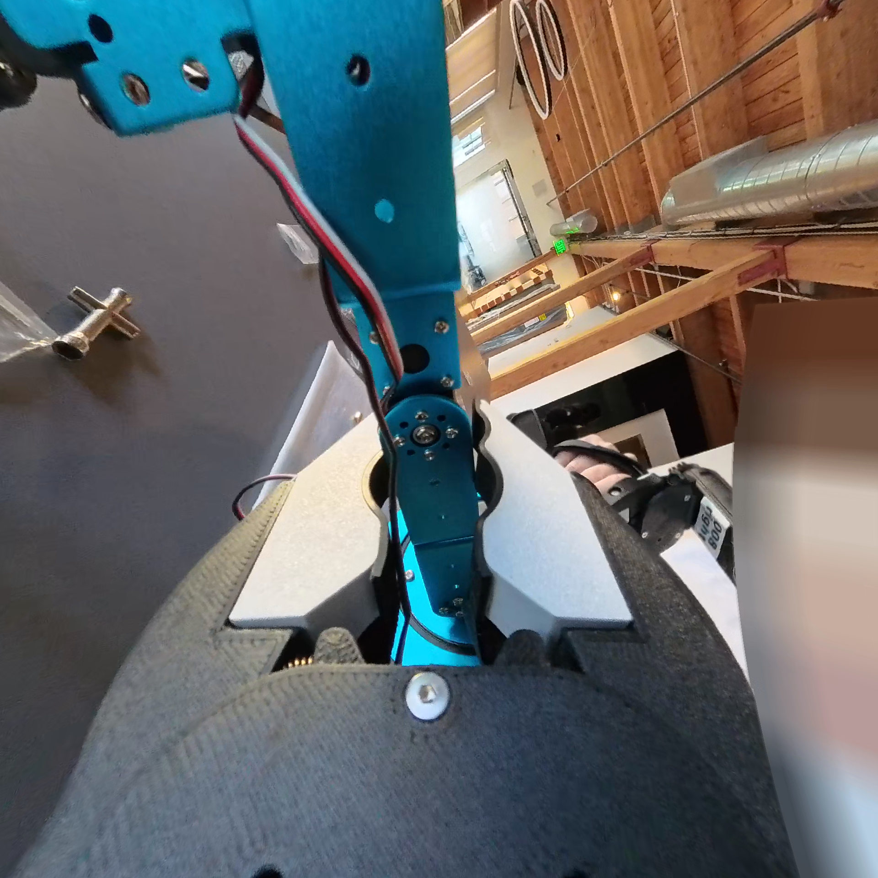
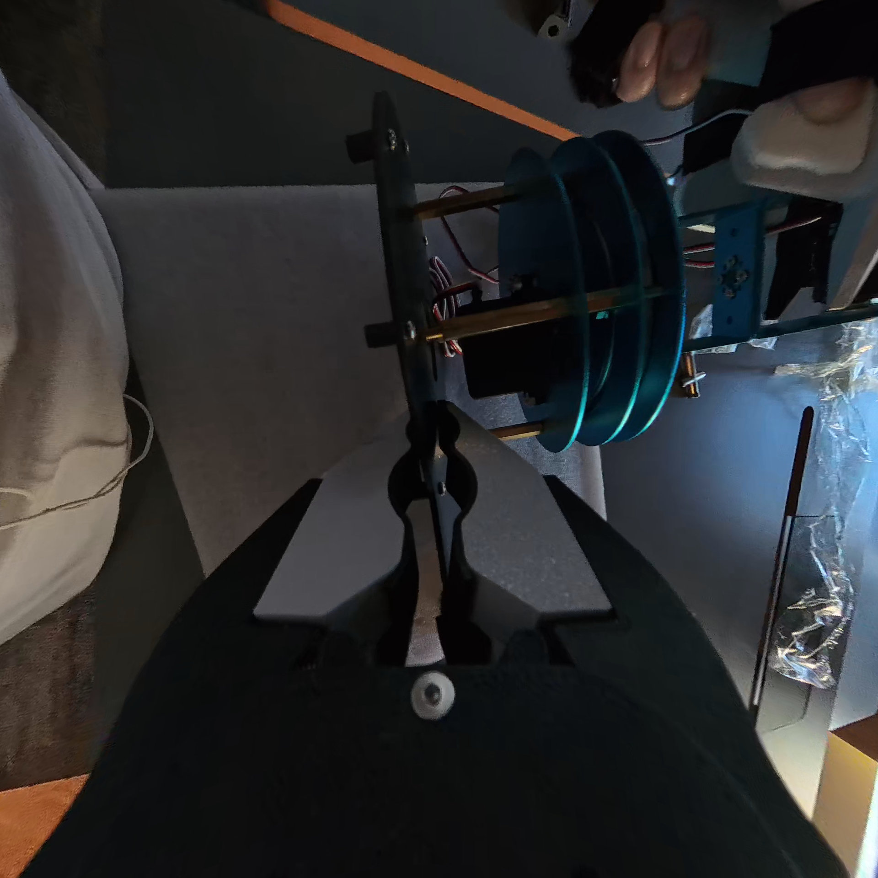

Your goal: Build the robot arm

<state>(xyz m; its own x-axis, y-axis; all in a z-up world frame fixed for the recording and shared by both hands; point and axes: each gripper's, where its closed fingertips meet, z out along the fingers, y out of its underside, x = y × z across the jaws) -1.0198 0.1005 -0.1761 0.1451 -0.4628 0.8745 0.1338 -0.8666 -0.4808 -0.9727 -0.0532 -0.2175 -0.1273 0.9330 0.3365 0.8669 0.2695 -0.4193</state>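
- Left claw [image 1: 430, 513] clenched around the blue robot-arm link [image 1: 434, 489].
- Right claw [image 2: 434, 456] grips what seems the kit's black base plate [image 2: 401, 266].
- Cross wrench [image 1: 97, 323] lies on the dark tabletop [image 1: 142, 475].

The left wrist view looks forward along its own fingers, rolled sideways so the dark tabletop [image 1: 142, 451] fills the left and the timber ceiling the right, very close to the blue robot-arm kit [image 1: 375, 190]. The right wrist view, also rolled and close, faces the kit's black base plate [image 2: 404, 285]. Both views share that kit.
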